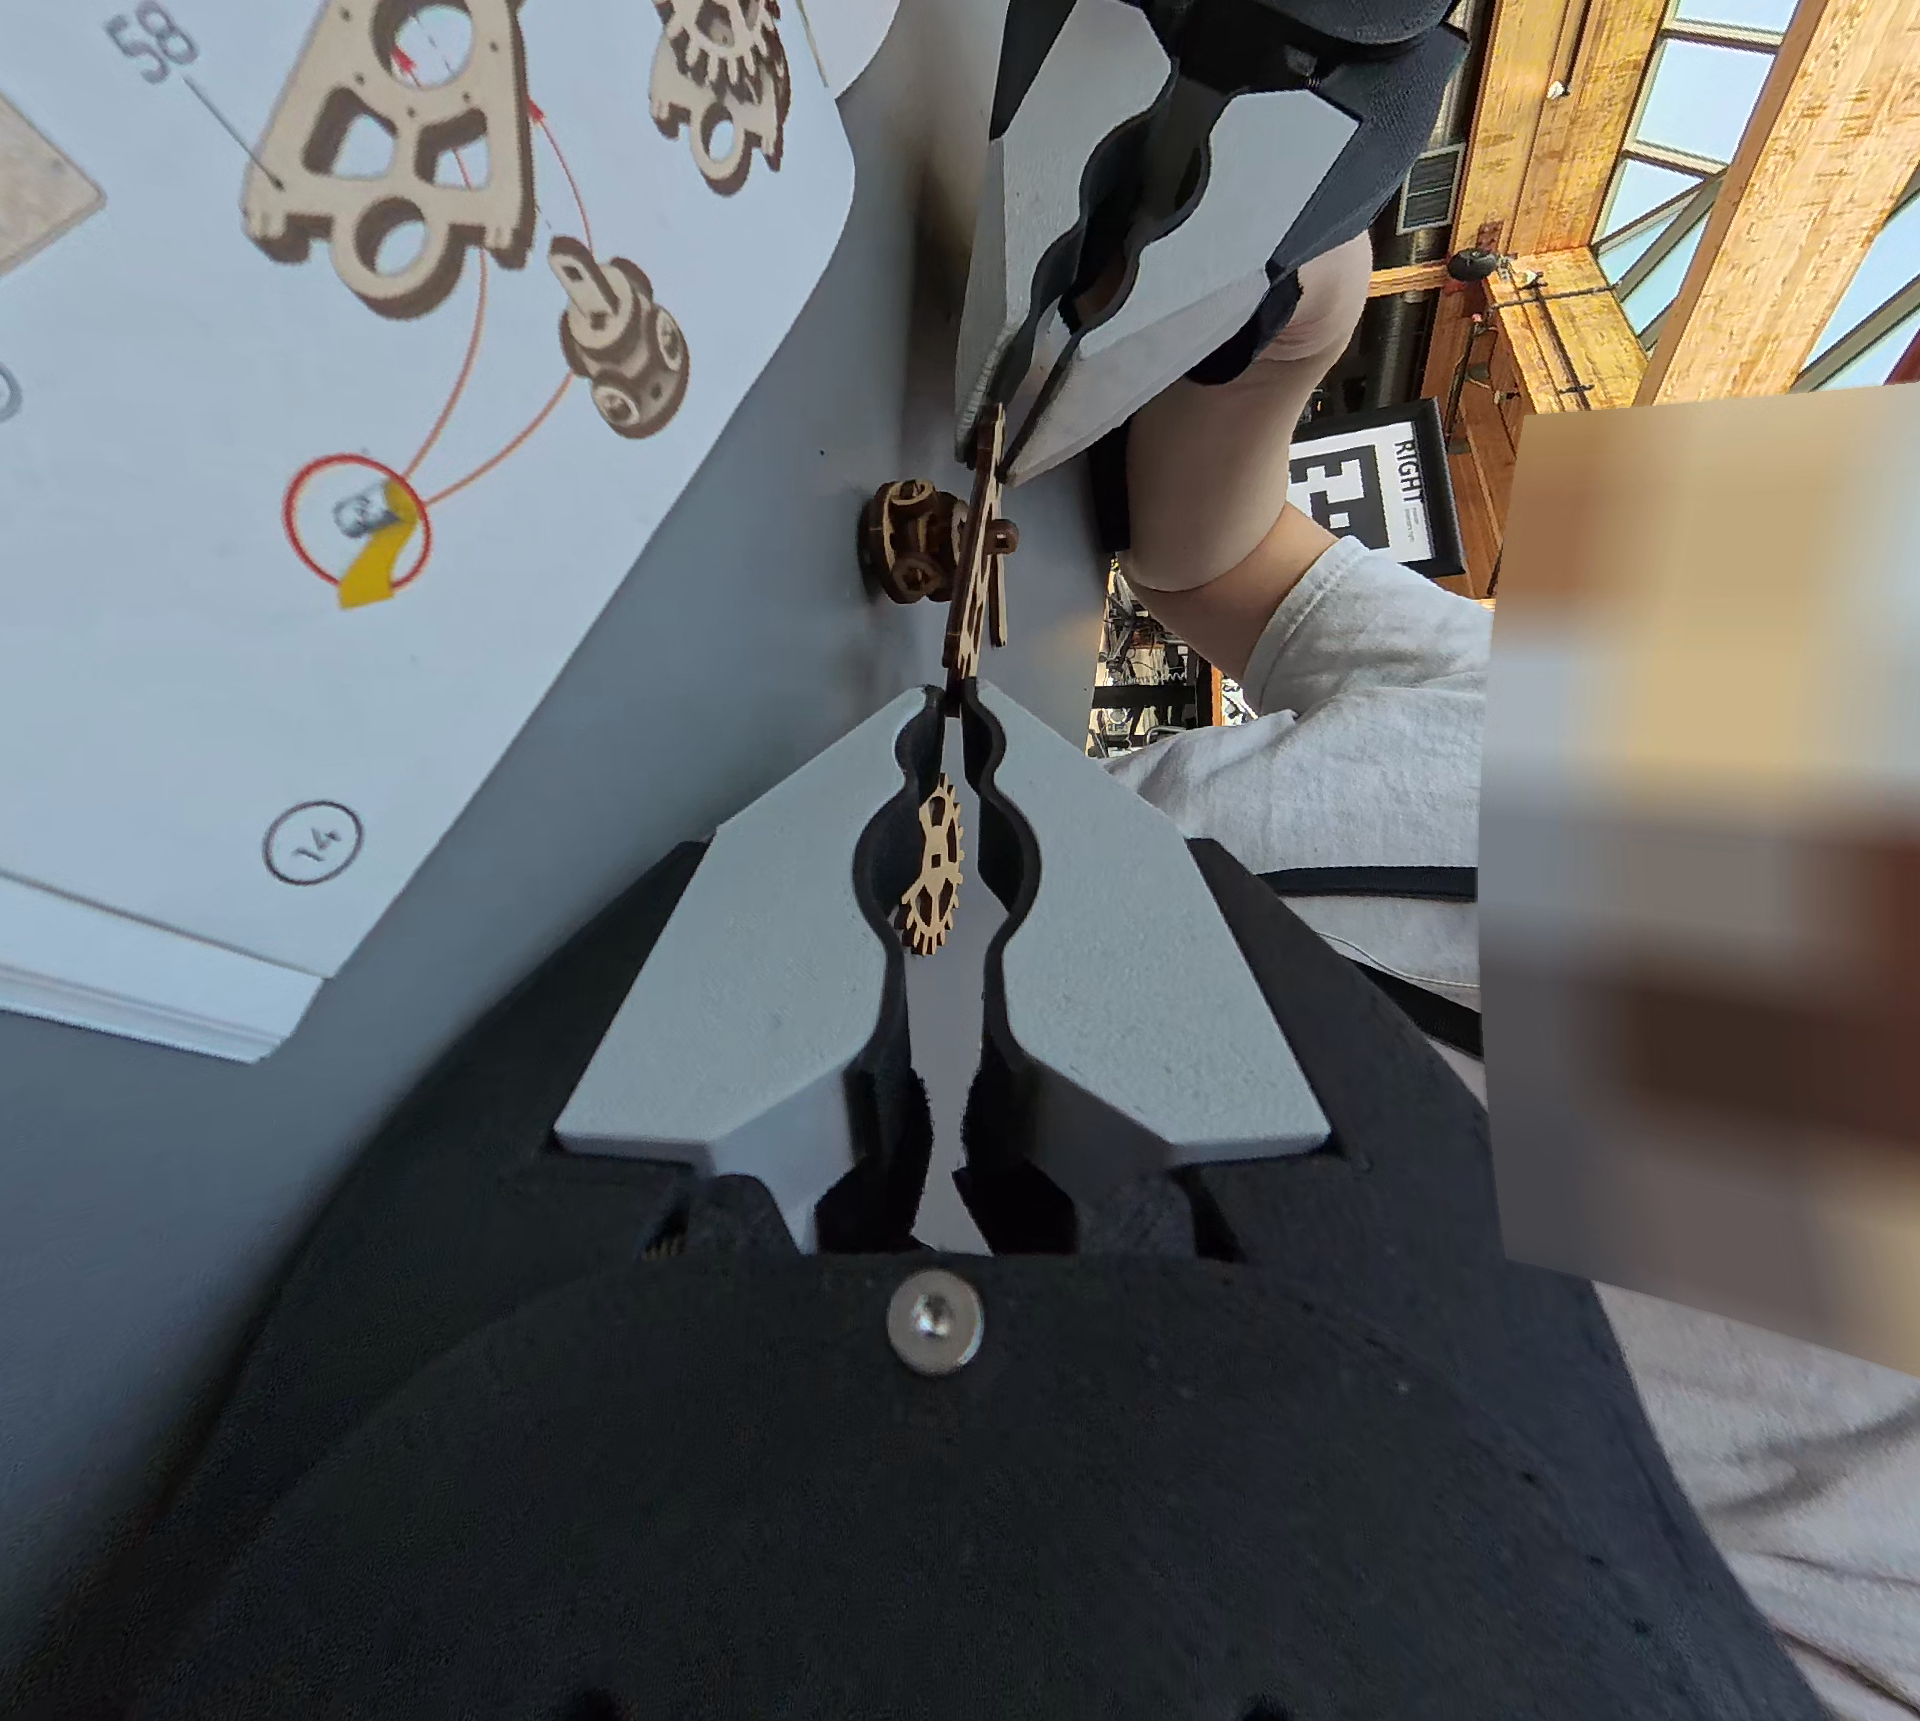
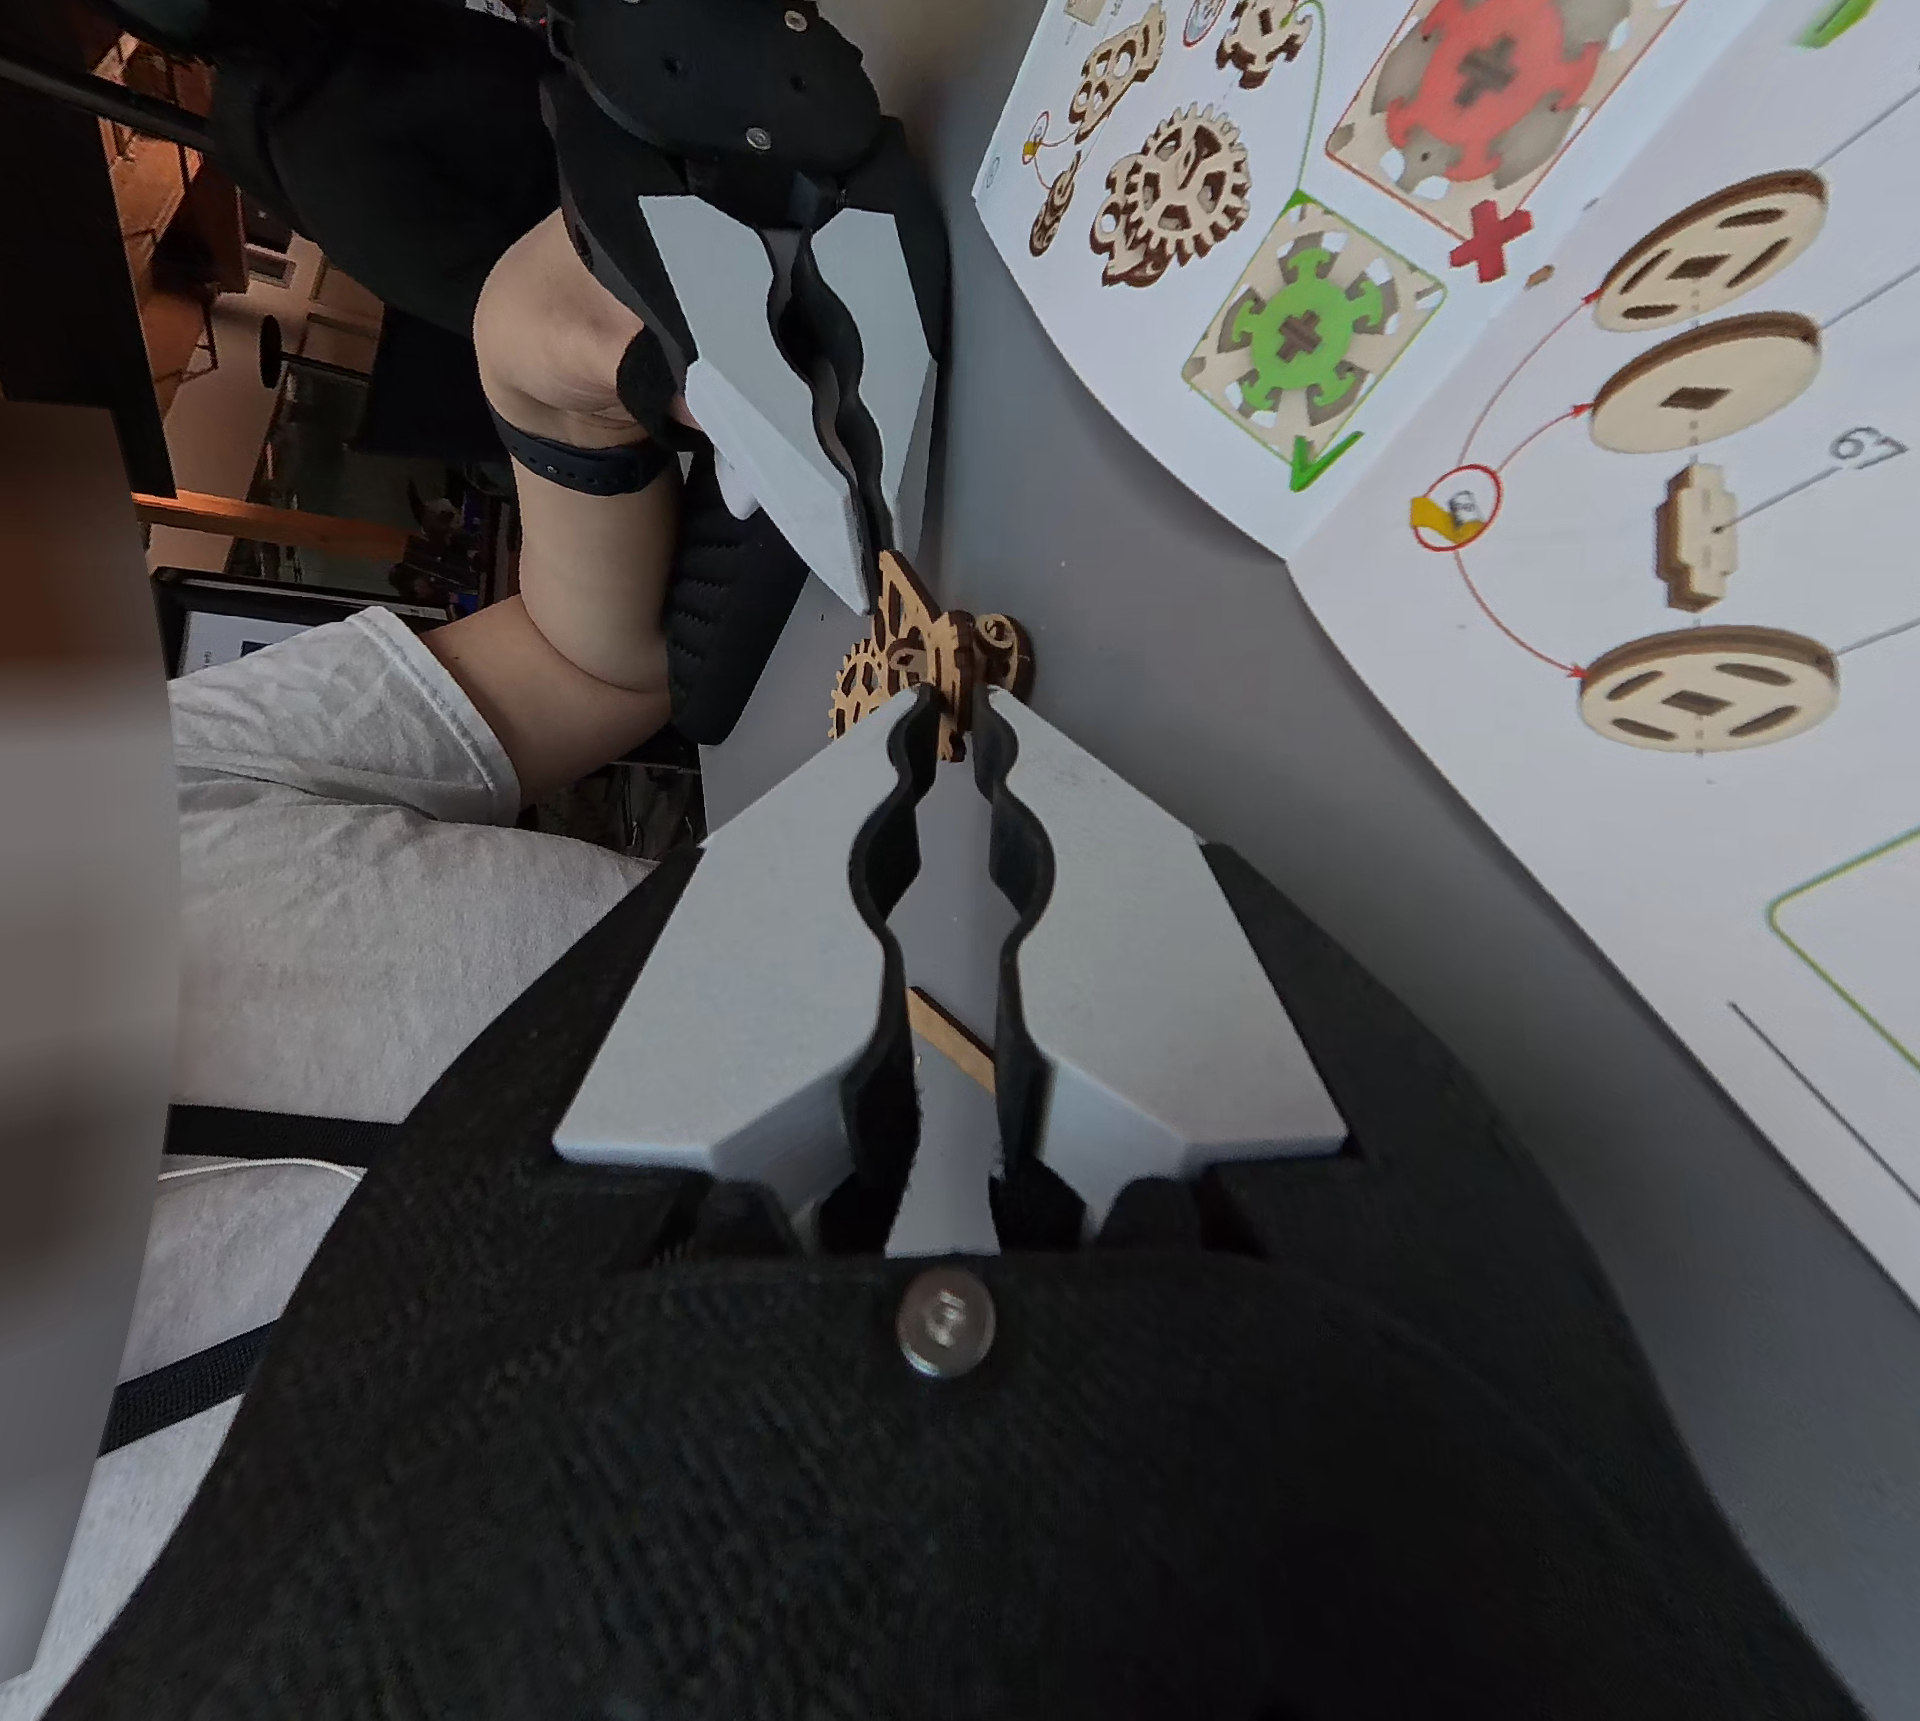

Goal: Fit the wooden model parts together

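Note:
A flat wooden plate (image 1: 977, 570) with a small gear (image 1: 937, 871) on it is held edge-on between both grippers, just above the grey table (image 1: 727, 684). A round wooden hub (image 1: 907, 541) sits on the plate's table side. My left gripper (image 1: 951, 700) is shut on the plate's near end, and the gear lies between its fingers. My right gripper (image 1: 992, 450) is shut on the far end. In the right wrist view the right gripper (image 2: 948, 715) pinches the plate (image 2: 914, 632) beside the hub (image 2: 1000, 641). The left gripper (image 2: 878, 591) grips it from above, with the gear (image 2: 857, 705) on the left.
An open instruction booklet (image 1: 416, 372) lies on the table next to the parts; it also shows in the right wrist view (image 2: 1558, 424). A thin wooden strip (image 2: 951, 1048) lies under the right gripper's fingers. A person's forearm (image 1: 1216, 487) and white sleeve (image 1: 1351, 695) are close behind. Tip to tip, the grippers are about 5 cm apart.

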Available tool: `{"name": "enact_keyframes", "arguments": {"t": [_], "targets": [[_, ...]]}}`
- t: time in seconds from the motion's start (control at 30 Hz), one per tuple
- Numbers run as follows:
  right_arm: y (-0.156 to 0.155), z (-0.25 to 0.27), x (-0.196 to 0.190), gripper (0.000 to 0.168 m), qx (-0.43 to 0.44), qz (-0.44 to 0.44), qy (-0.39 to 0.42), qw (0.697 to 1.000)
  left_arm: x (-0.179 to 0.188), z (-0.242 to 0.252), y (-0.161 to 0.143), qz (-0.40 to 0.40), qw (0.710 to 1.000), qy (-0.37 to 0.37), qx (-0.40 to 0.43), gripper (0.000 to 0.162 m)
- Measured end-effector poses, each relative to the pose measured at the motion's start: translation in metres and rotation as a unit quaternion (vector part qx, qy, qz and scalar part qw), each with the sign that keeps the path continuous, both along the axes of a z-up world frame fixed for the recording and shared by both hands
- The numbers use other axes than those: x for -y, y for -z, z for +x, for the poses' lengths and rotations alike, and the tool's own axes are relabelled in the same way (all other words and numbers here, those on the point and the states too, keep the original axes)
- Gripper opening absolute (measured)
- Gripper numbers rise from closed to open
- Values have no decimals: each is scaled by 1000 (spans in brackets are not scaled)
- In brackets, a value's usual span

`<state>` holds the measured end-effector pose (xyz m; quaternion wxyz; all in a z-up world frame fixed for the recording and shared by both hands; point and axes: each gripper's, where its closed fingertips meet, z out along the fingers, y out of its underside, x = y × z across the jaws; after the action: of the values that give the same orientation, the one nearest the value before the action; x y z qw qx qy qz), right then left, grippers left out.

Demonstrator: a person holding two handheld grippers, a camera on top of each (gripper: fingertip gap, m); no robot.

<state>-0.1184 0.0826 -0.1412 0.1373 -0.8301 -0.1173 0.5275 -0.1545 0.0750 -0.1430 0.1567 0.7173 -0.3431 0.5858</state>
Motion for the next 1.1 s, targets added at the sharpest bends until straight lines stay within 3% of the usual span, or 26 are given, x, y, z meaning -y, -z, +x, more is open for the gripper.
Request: {"name": "enact_keyframes", "arguments": {"t": [0.8,0.97,1.1], "targets": [[2,0,-2,5,-2,-15,-1,1000,-1,0,-3,1,1000,-4,4,1],[1,-1,-2,4,-10,-18,-1,1000,-11,-8,-3,101,995,-9,-8,19],[1,0,-2,4,-15,-21,0,1000,-14,-4,-23,225,974,10,38,29]]}}
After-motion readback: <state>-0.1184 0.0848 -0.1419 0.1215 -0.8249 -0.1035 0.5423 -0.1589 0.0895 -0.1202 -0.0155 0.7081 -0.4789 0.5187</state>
